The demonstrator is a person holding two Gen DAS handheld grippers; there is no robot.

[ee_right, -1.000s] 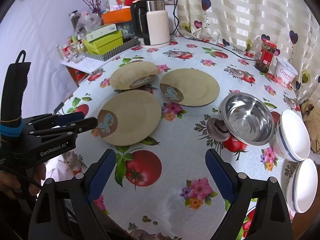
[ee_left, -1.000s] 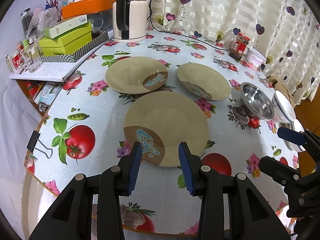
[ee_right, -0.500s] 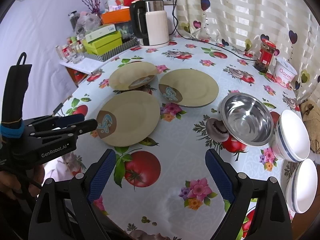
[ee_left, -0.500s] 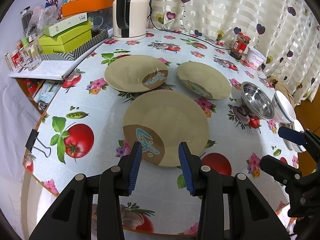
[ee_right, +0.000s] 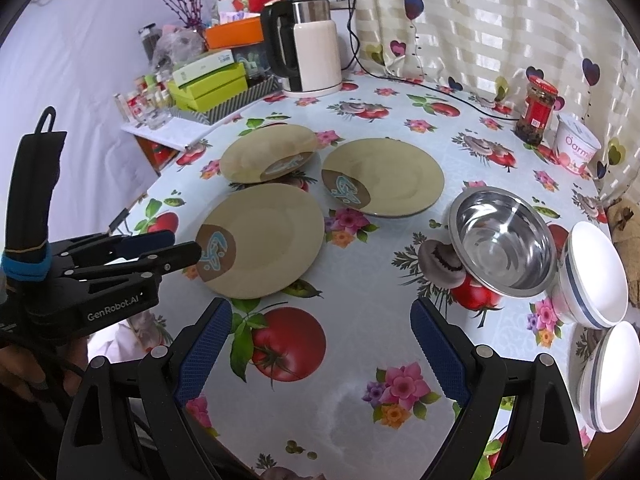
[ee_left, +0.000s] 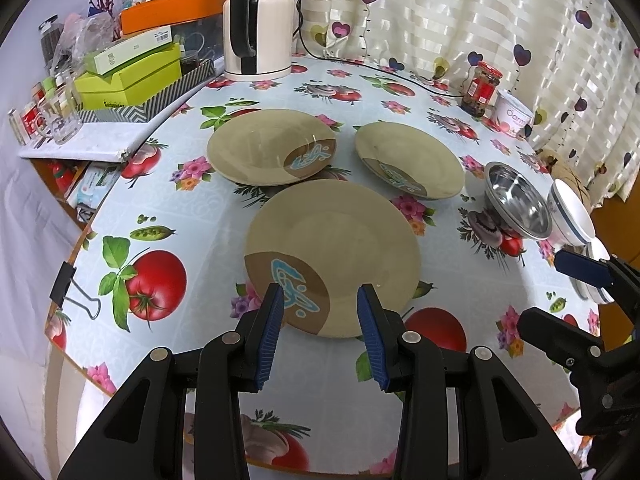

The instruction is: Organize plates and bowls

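- Fingers (ee_left: 272, 320) of the left gripper (ee_left: 320, 316) are partly open, empty, now nearer the front plate (ee_left: 332, 256).
- Right gripper (ee_right: 320, 348) hangs wide open, empty.
- I think stacking starts next.

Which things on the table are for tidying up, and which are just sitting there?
For the job: three tan plates; steel bowl; two white bowls.

Just sitting there: kettle, red-lidded jar, yogurt tub, green boxes.
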